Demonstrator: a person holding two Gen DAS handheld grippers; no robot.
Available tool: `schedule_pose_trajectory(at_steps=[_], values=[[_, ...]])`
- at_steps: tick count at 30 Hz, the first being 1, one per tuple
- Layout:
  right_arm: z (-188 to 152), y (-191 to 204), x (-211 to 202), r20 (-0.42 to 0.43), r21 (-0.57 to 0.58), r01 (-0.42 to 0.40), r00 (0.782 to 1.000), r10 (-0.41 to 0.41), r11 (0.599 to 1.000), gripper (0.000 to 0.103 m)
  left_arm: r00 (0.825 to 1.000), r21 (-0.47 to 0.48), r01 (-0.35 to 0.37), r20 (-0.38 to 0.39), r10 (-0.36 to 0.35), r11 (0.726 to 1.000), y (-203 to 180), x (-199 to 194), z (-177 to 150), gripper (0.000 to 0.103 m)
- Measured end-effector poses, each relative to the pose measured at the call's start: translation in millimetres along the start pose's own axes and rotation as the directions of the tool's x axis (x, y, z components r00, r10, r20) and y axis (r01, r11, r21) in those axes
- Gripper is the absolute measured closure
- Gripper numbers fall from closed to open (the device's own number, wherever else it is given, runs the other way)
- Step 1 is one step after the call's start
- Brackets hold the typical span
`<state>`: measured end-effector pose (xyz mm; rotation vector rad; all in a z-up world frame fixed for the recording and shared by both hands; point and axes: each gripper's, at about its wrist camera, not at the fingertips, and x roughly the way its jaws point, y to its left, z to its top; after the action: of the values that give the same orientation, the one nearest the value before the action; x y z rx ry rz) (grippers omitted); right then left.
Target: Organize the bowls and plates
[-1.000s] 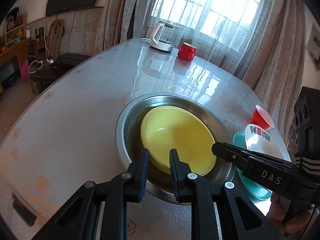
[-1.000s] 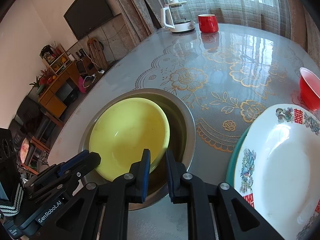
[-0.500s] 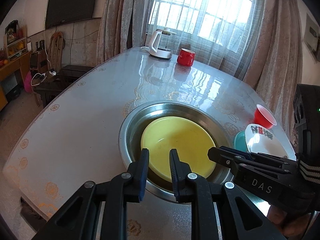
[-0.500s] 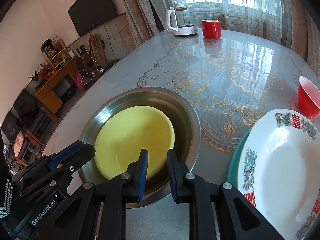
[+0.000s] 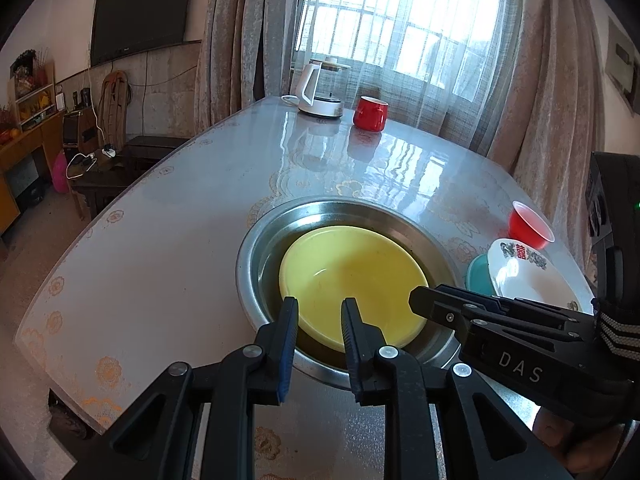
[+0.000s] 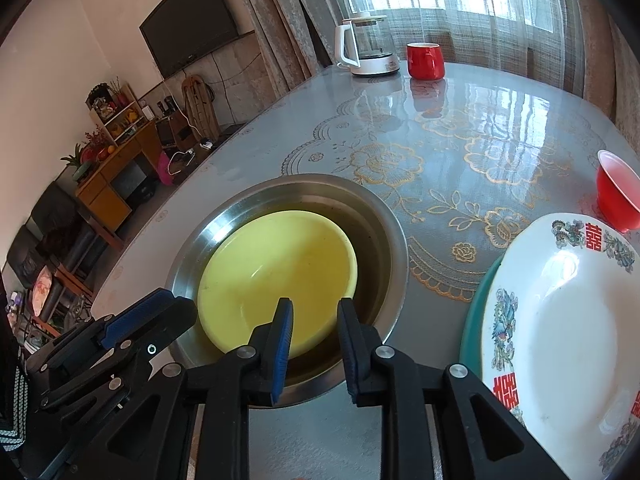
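Observation:
A yellow bowl [image 5: 352,280] lies inside a steel basin [image 5: 256,256] on the table; both show in the right wrist view too, the bowl [image 6: 276,276] in the basin [image 6: 392,248]. A white patterned plate [image 6: 560,320] rests on a teal plate [image 6: 474,320] at the right, also seen in the left wrist view [image 5: 520,276]. My left gripper [image 5: 319,310] is open and empty above the bowl's near rim. My right gripper [image 6: 314,310] is open and empty over the basin's near edge.
A red plastic cup [image 5: 528,230] stands beyond the plates. A white kettle [image 5: 320,92] and a red mug [image 5: 370,113] stand at the table's far end. The table edge [image 5: 80,240] drops off at the left, with furniture beyond.
Both grippers have pulled back and risen from the basin, so the bowl looks smaller. The jaws have stayed open and nothing has been picked up.

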<state>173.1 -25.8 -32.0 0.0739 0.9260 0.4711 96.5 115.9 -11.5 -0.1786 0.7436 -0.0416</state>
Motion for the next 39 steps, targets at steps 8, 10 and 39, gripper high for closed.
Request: schedule_pose_trajectory(at_steps=[8,10,39], values=[[-1.9,0.6,-1.3,0.016,0.004,-0.002,1.0,0.002,1.0,0.08,1.0,-0.005,-0.018,-0.005,0.018,1.0,0.8,2.3,-1.6,0.081],[-4.0,1.2,-3.3,0.021,0.008,-0.005,1.0,0.005,1.0,0.08,1.0,-0.004,-0.023,-0.005,0.023,1.0,0.7,3.0,-2.2,0.081],[-18.3,-81.5,-79.9,0.187,0.223,-0.032,0.982,-0.011,0.974,0.077,0.999,0.139,0.035,0.034,-0.04,0.99,-67.9,-16.7,-5.3,0.08]])
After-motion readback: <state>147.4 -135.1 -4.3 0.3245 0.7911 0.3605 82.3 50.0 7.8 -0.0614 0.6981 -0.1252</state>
